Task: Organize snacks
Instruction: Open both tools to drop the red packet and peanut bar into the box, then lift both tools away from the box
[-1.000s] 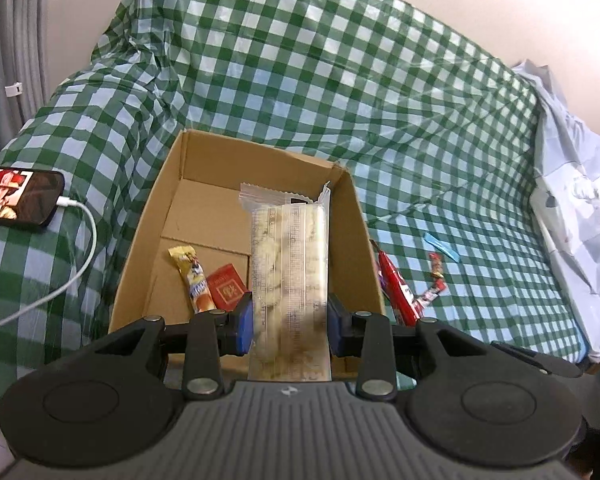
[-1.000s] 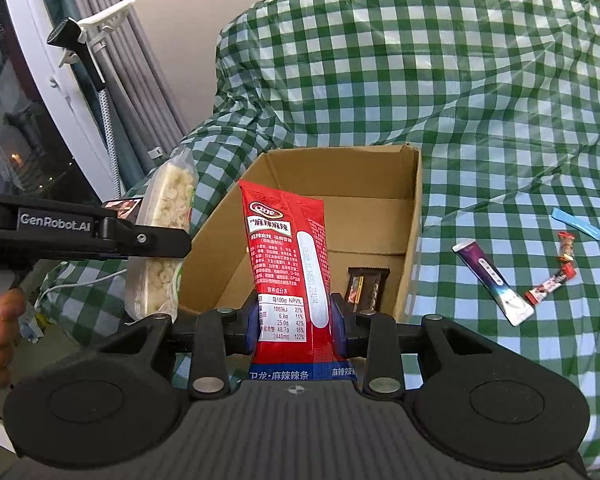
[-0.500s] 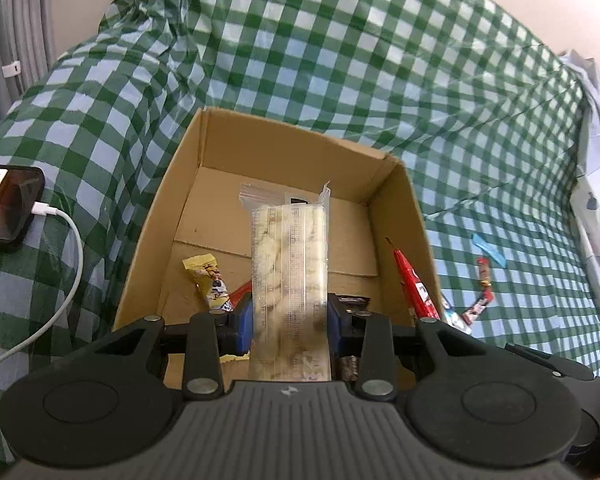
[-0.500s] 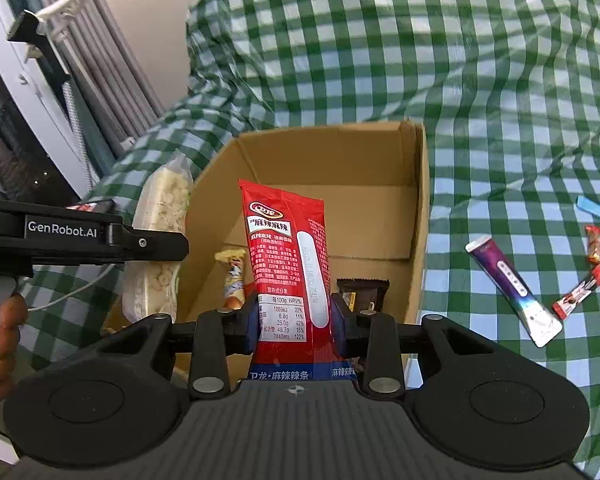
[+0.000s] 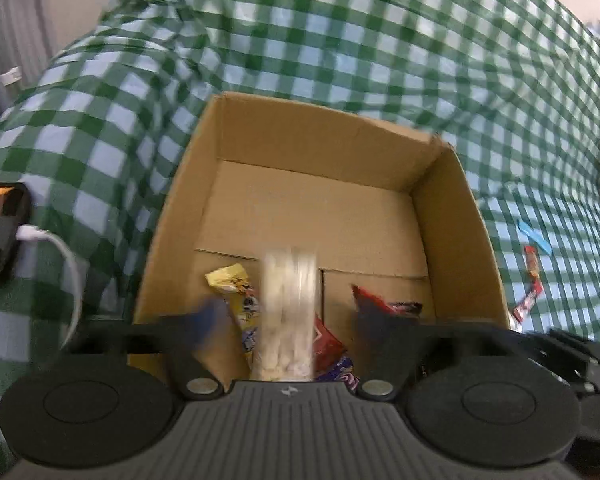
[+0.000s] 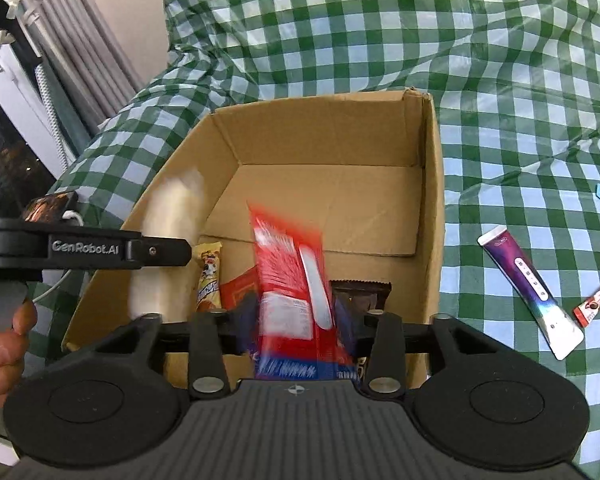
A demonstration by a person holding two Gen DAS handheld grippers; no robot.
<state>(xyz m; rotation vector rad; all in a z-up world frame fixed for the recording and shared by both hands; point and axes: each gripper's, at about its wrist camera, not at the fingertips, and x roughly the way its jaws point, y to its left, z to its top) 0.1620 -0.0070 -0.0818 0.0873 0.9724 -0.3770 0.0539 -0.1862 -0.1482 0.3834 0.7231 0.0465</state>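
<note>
Checkered cloth (image 5: 340, 40) around cardboard box (image 5: 456, 216), far half bare, rim unobstructed.

Sofa draped in green-and-white checked cloth (image 6: 380, 40), pale wall (image 6: 132, 12), grey curtains (image 6: 72, 60), dark window (image 6: 4, 152)

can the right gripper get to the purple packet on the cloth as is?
Probably yes. The purple packet lies flat on the checked cloth, outside the box, nothing over it. But the right gripper, jaws just opening, must clear the red packet first.
</note>
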